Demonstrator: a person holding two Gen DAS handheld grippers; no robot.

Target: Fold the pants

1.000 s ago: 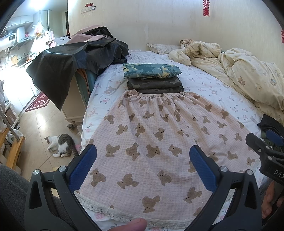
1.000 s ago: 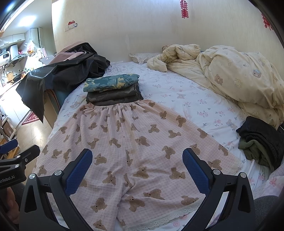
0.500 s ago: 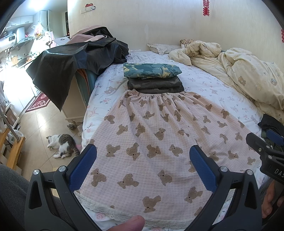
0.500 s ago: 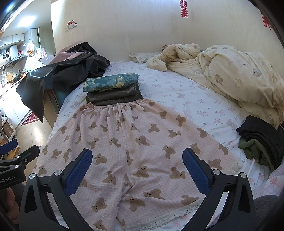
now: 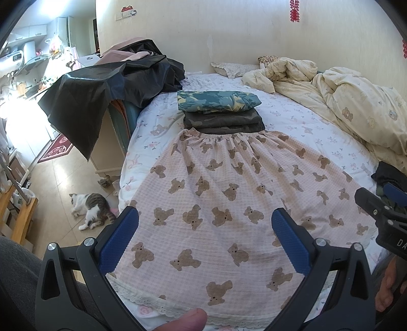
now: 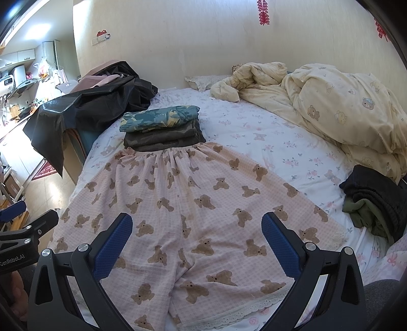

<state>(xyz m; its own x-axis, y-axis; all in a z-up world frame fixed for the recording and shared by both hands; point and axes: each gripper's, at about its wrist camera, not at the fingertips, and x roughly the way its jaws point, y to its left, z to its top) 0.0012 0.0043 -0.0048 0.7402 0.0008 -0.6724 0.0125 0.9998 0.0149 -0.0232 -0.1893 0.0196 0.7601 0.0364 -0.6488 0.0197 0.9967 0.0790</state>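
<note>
Pink bear-print pants (image 5: pixel 229 198) spread flat on the bed (image 5: pixel 292 119).
Left tongs (image 5: pixel 204 236) and right tongs (image 6: pixel 197 238) hover released above the near hems.

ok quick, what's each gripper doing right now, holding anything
Left gripper: jaws wide open, holding nothing, above the bear-print pants.
Right gripper: jaws wide open, holding nothing, also above the pants.

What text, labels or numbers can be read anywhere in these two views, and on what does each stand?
"GenRobot.AI" on the body of the left tongs, seen in the right wrist view.
"DA", cut off by the frame edge, on the body of the right tongs, seen in the left wrist view.
Digits on the kitchen appliance display: too small to read.
Red wall ornaments: no legible characters.
</note>
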